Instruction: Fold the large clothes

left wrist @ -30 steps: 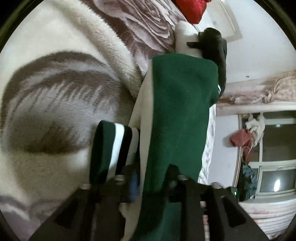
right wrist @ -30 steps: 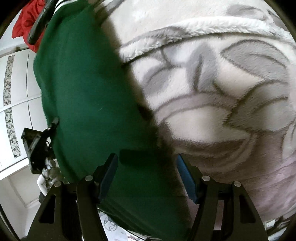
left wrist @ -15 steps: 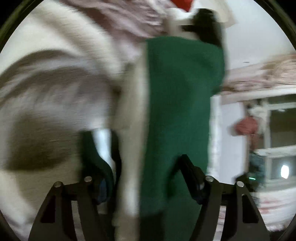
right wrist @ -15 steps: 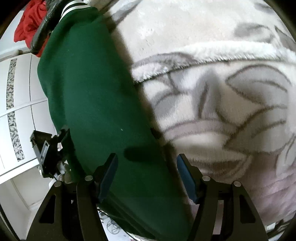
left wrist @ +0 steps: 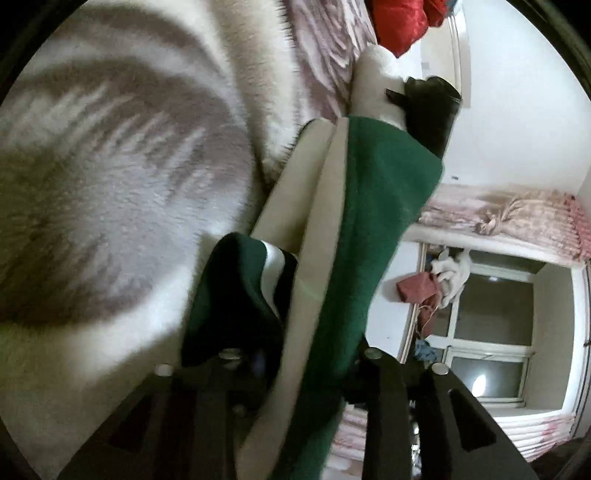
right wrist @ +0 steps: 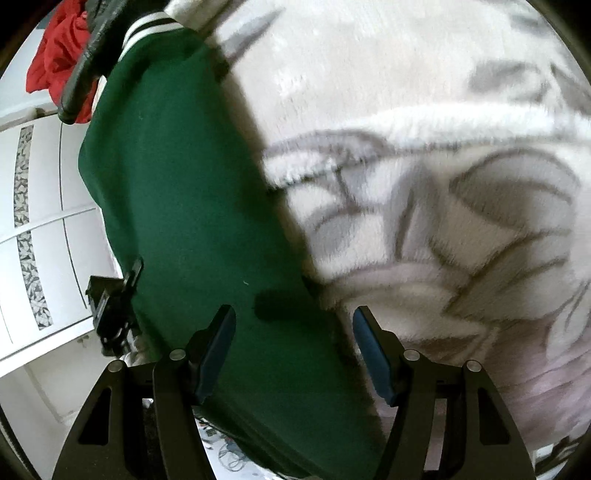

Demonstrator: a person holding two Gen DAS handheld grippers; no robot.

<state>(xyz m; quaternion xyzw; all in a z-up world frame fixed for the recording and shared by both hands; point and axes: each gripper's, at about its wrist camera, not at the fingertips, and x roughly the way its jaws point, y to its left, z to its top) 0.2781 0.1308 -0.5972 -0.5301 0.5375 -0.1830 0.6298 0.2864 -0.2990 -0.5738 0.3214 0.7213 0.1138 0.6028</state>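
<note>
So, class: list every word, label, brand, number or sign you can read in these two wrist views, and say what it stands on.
None: no readable text in either view.
Green garment: plain cloth with a striped cuff, no logo or tag showing.
Fleece blanket: leaf and flower pattern only.
Cupboard doors: mosaic strips, no writing.
Black device beside the garment: too dark and small to show any label.

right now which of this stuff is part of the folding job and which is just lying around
Part of the job:
- green garment with cream lining and a striped cuff
- left claw, closing with the garment between its fingers
- right claw, open over the green fabric

Lying about:
- floral fleece blanket
- red cloth
- clothes by the window
</note>
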